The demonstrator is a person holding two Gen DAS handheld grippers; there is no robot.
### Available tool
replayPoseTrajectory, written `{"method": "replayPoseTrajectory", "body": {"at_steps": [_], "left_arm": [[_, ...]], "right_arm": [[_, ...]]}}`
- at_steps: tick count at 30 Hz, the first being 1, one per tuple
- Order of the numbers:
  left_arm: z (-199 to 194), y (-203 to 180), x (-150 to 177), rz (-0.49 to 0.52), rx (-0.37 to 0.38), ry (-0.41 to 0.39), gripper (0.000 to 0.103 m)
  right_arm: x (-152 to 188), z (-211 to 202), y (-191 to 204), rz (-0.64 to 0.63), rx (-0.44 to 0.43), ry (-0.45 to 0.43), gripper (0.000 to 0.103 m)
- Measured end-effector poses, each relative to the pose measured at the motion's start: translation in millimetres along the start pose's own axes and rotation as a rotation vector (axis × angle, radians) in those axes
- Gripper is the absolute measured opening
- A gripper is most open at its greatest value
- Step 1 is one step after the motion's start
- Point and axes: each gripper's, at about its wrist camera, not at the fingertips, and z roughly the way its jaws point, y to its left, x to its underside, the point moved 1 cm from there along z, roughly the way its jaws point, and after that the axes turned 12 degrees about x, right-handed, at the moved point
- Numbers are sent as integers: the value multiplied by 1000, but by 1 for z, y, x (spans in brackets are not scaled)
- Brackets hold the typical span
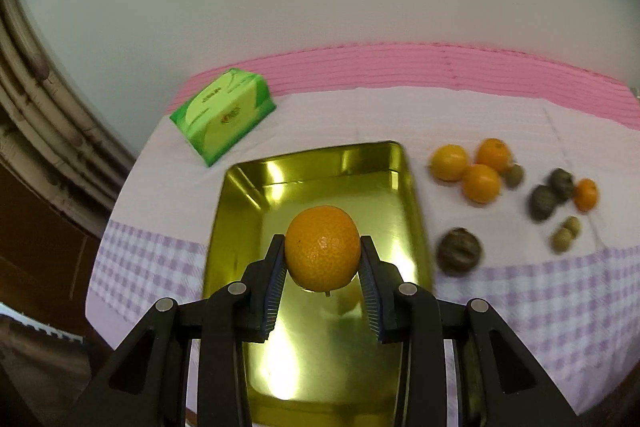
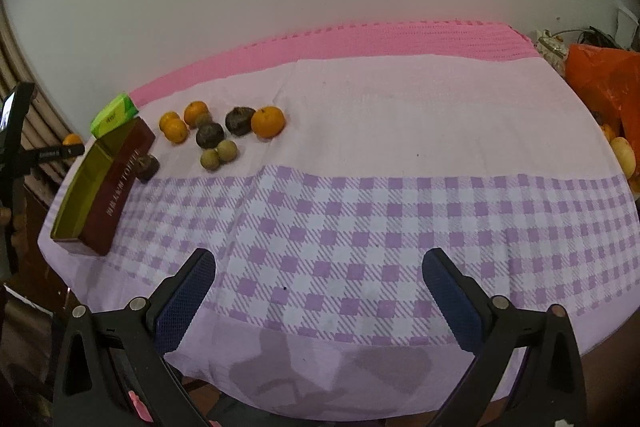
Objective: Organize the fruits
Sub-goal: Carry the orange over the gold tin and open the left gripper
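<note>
Left gripper [image 1: 322, 259] has our orange [image 1: 322, 247] pinched above the gold tin [image 1: 240, 183]; right gripper [image 2: 318, 283] hangs spread wide over the tablecloth's [image 2: 360, 131] near edge. Let go this high and we reckon it bounces out toward the loose fruit [image 1: 480, 183].
</note>
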Motion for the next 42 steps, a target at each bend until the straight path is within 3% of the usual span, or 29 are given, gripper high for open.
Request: {"method": "replayPoseTrajectory", "body": {"at_steps": [11, 35, 37, 39, 42], "left_arm": [[54, 34, -18, 17, -53, 77, 36], [102, 61, -34, 32, -62, 132, 37], [101, 61, -35, 35, -51, 125, 38], [97, 61, -37, 36, -39, 123, 57], [72, 58, -37, 12, -8, 58, 64]], "right_arm": [[4, 15, -1, -7, 40, 64, 103], [5, 17, 35, -148, 29, 107, 103], [4, 16, 39, -157, 18, 105, 103], [0, 15, 46, -169, -9, 102, 103], [-12, 12, 62, -202, -70, 77, 103]]}}
